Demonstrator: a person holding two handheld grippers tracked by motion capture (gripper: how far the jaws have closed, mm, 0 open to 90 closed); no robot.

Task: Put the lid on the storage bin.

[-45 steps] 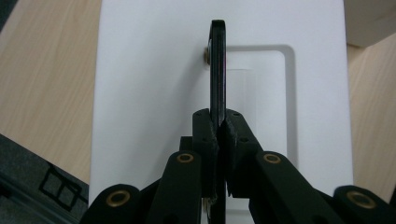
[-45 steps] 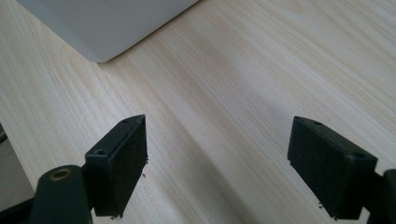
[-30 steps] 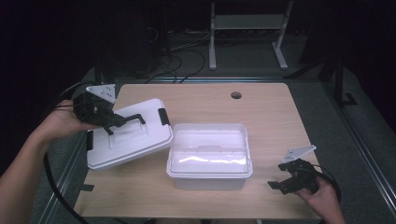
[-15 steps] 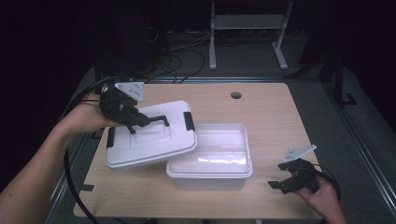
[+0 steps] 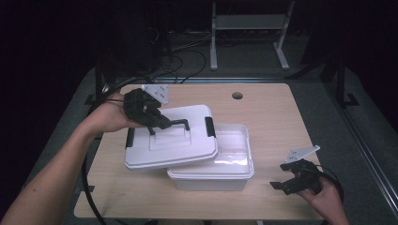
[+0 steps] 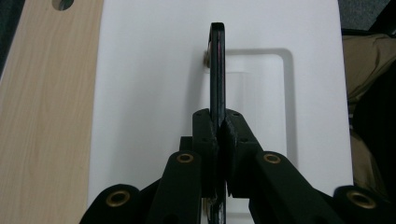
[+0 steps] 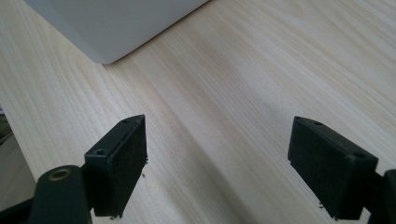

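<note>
At frame centre, high view:
Lid (image 5: 171,140): white, tilted, partly over box, left edge hanging past it.
Handle (image 6: 216,70): black, pinched between left gripper (image 5: 157,123) jaws, raised above the lid's recess.
Box (image 5: 220,164): clear, centre of table (image 5: 277,122), just right of lid.
Right gripper (image 5: 287,180): lower right, jaws wide, nothing between, over bare wood near box corner (image 7: 107,51).

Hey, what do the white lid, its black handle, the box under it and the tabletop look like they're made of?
Lid: opaque white plastic, smooth matte, with moulded edges. Handle: black plastic by its slight sheen, clamped in the left gripper. Box: likely translucent, milky plastic, glossy where light reflects. Tabletop: pale wood grain, probably laminate or veneer; which one can't be told.
</note>
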